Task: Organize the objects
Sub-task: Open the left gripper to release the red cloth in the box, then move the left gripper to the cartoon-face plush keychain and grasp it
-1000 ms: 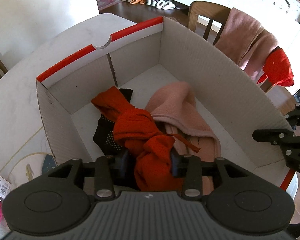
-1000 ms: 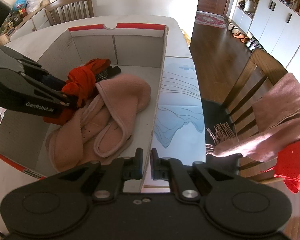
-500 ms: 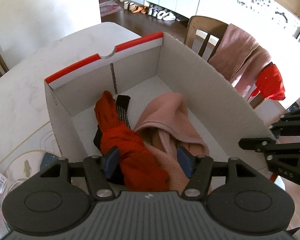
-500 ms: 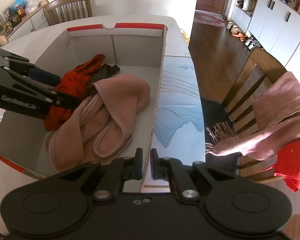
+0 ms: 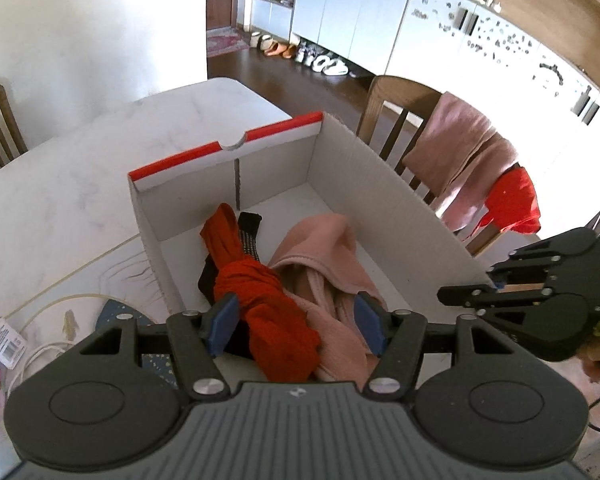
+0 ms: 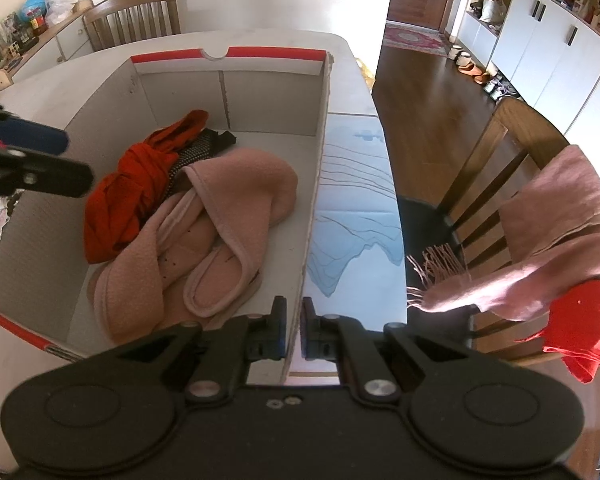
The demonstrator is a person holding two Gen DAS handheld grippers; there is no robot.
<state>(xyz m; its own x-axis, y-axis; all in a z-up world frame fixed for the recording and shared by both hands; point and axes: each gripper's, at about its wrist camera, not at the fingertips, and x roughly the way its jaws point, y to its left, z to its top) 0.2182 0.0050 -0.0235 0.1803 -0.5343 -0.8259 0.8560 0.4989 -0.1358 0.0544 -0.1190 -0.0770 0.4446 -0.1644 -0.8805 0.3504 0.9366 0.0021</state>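
Clothes-wise, red garment [image 5: 268, 304] and pink garment [image 6: 216, 216] sit mid-frame in the box [image 6: 316, 184], left claw [image 5: 296, 324] wide and empty, right claw [image 6: 294, 332] pinching the box's wall, scarves [image 6: 540, 240] at right still on the chair.

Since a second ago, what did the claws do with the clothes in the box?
The left claw let go of the red cloth, opened and lifted up out of the box. The red cloth now lies in the box beside the pink garment. The right claw stayed shut on the box's side wall, and the pink garment did not move.
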